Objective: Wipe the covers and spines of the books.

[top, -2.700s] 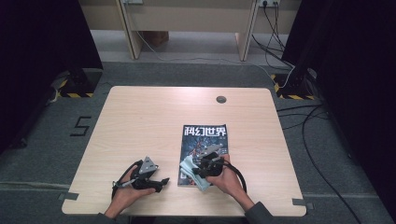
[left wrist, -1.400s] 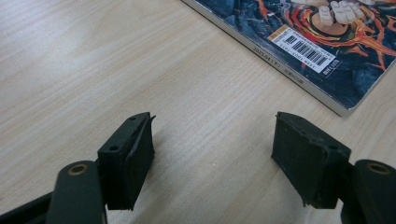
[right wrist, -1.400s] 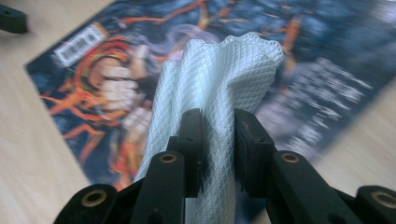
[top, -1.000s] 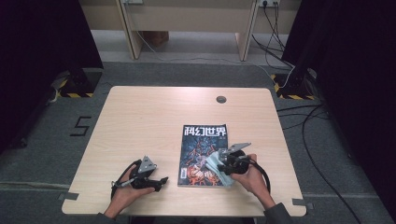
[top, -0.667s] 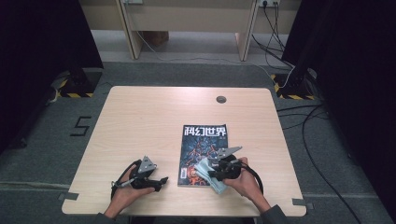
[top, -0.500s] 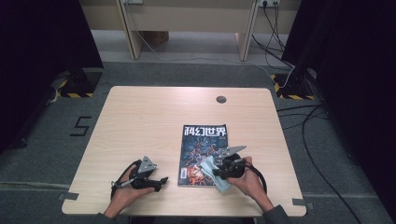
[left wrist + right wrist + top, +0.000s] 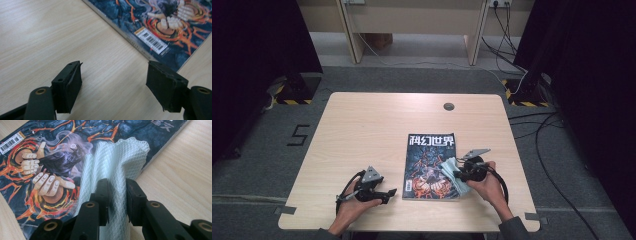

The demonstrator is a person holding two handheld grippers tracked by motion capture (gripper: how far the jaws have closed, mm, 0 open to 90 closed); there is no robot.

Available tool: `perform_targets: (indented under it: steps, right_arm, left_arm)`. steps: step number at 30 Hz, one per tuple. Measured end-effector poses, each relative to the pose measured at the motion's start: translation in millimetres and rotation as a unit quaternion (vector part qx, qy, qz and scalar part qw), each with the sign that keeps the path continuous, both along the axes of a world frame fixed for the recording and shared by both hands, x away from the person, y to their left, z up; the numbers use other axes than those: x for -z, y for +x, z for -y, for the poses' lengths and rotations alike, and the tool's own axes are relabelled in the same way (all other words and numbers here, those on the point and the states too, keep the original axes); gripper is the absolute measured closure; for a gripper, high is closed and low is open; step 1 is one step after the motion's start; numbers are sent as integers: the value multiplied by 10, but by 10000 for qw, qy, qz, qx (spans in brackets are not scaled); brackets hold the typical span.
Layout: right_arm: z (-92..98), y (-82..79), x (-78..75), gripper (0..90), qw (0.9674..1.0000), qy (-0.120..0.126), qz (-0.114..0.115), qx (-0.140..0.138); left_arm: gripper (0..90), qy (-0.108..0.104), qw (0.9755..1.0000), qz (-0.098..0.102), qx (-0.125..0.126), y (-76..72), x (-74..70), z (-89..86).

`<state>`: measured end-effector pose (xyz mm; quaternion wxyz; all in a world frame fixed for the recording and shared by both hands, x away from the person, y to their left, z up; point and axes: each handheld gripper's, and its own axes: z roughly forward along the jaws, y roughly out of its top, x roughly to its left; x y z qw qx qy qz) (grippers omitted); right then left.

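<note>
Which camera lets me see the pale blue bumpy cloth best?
The right gripper view shows the pale blue quilted cloth best: its diamond weave is close up, pinched between the right gripper jaws over the dark magazine cover. The high view shows it as a small crumpled patch on the magazine's right edge. The left gripper view looks at the magazine's barcode corner instead.

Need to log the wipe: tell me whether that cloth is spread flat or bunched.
Bunched. The cloth rises in folds from the shut right claw, draped on the magazine.

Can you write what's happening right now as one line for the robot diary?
right tongs: shut on cloth | cloth: lying on magazine cover | left tongs: open, holding nothing, over table beside magazine
</note>
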<state>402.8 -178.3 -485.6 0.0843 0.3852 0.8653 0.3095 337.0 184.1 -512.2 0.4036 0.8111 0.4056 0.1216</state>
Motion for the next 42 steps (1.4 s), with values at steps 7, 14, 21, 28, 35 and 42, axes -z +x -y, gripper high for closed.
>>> perform_targets:
  steps: [7,14,21,28,35,42]
  right_arm:
    - [-175,-19,-4,744,9995,-50,23,-308]
    - [-454,-7,21,744,9974,138,-121,-696]
    - [-510,100,43,742,9978,264,-153,-594]
    - [-341,344,55,742,9996,279,43,-31]
    - [-184,596,61,742,9983,294,161,484]
    - [-122,745,56,742,9969,246,237,712]
  left_arm:
    - [269,27,9997,157,177,-59,-22,204]
    - [266,195,9992,130,325,-72,12,296]
    - [250,167,9994,106,276,-67,24,303]
    - [250,124,9995,88,265,-63,32,297]
    - [249,88,9996,63,260,-59,38,290]
    - [249,53,9997,46,235,-62,44,287]
